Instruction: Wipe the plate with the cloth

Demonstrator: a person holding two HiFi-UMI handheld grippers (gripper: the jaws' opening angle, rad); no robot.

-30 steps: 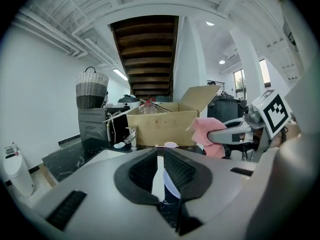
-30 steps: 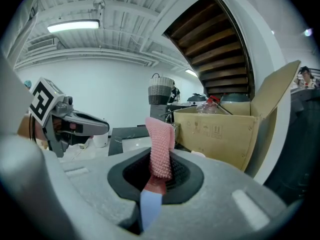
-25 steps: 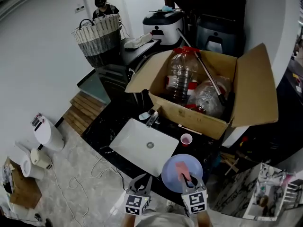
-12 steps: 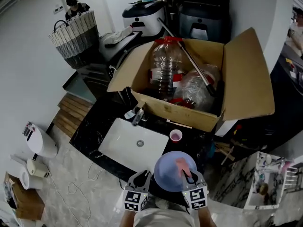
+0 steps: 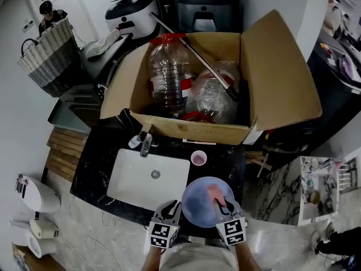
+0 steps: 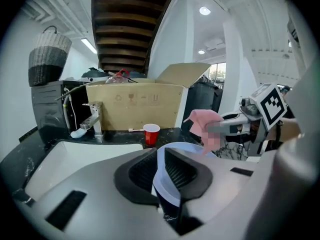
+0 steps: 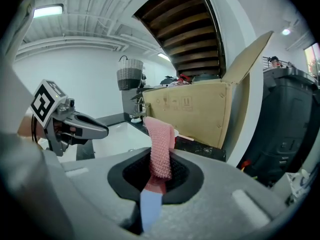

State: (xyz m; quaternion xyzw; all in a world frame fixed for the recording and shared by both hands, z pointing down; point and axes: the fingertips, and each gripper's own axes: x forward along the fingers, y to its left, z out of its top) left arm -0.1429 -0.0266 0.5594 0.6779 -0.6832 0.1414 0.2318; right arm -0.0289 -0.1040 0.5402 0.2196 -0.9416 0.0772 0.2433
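Observation:
A light blue plate [image 5: 198, 205] is held just over the black counter, right of the sink. My left gripper [image 5: 171, 210] is shut on its near left rim; in the left gripper view the blue rim [image 6: 162, 184] runs between the jaws. My right gripper [image 5: 224, 208] is shut on a pink cloth [image 5: 216, 195] that lies over the plate's right side. In the right gripper view the cloth [image 7: 159, 144] stands up between the jaws, with a strip of the plate [image 7: 150, 209] under it.
A white sink [image 5: 132, 182] with a faucet [image 5: 145, 143] lies left of the plate. A red cup [image 5: 198, 158] stands just behind it. An open cardboard box [image 5: 186, 130] with a big bottle fills the back of the counter [image 5: 96, 168]. The counter's front edge runs under my grippers.
The head view has swung, so the box and sink sit further left and lower in the picture. Both grippers keep their hold; plate and cloth stay beside the sink.

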